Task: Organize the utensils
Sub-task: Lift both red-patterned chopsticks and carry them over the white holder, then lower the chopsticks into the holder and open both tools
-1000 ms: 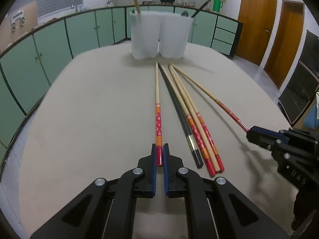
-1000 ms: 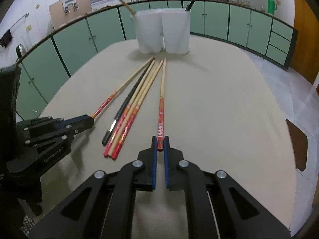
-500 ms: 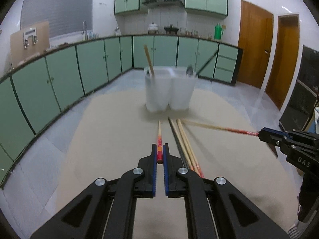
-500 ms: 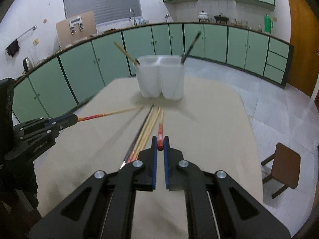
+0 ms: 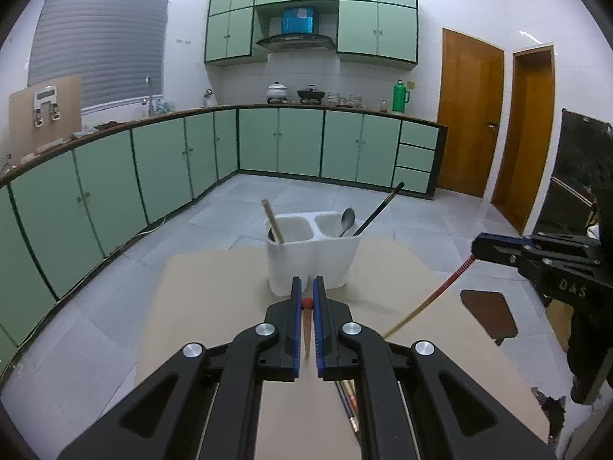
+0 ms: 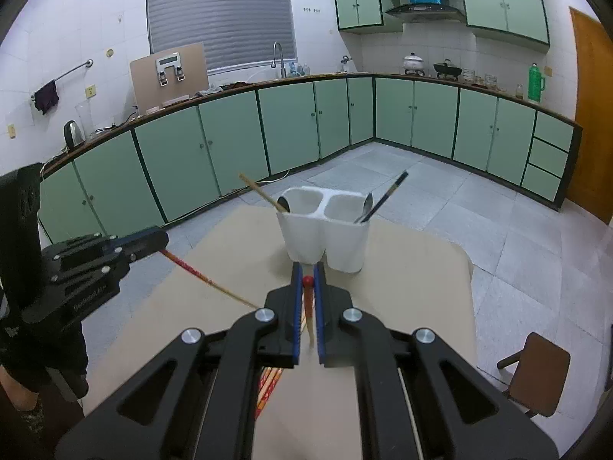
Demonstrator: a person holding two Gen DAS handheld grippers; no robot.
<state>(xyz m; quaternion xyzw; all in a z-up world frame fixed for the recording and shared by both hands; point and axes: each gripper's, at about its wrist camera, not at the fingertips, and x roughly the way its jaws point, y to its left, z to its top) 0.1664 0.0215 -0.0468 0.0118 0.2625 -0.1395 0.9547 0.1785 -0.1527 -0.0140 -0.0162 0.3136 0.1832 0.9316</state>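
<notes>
Since a second ago, both chopsticks [image 5: 306, 318] lifted off table [image 5: 214, 306], hand-held grippers raised.

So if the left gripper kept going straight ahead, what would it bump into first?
Probably the white utensil holder. The left gripper, shut on a red-tipped chopstick, points at its near wall; depth is hard to judge.

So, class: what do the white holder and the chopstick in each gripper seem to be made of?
The holder looks like matte white plastic: smooth, seamless, rounded walls. Each chopstick looks like bamboo or wood: pale tan shaft, red painted end. The exact material cannot be told.
</notes>
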